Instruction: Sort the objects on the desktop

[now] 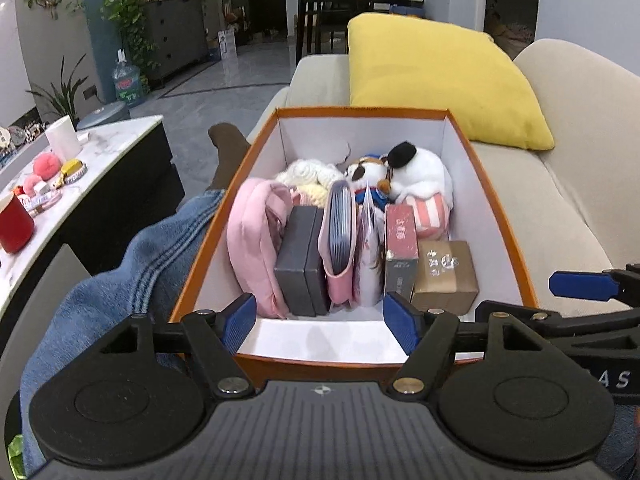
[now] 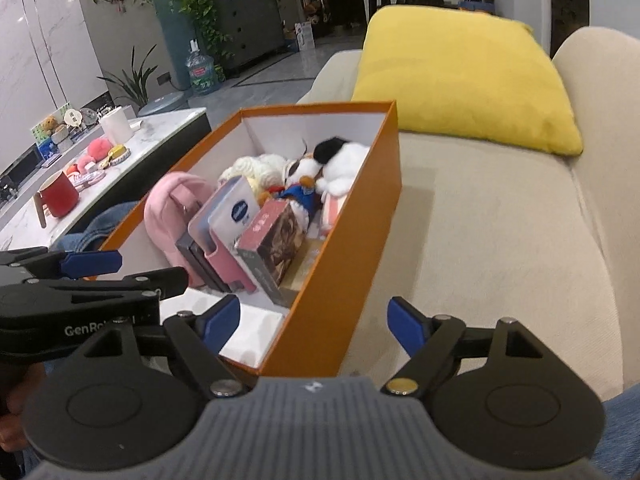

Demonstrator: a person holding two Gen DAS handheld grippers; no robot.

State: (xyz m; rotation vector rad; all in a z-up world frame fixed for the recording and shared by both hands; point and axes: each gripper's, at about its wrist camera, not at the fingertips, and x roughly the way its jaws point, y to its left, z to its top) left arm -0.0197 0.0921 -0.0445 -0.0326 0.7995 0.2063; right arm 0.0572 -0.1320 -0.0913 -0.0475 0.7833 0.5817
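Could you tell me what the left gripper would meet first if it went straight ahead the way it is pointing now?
Probably the upright items at the near end of the orange box: the left gripper is open, aimed over the near rim at the dark grey box and pink case. Depth is unclear.

Left gripper point(image 1: 319, 322) wide open, blue fingertips point(image 1: 240, 320) far apart, nothing between them. Right gripper point(image 2: 313, 325) wide open too, blue fingertips point(image 2: 404, 326) spread, nothing held. Both side by side and close together, pointing forward and a bit down. Left one poking in from the left edge of the right wrist view, right one poking in from the right edge of the left wrist view. Leg in blue jeans point(image 1: 132, 276) stretched out on the left.
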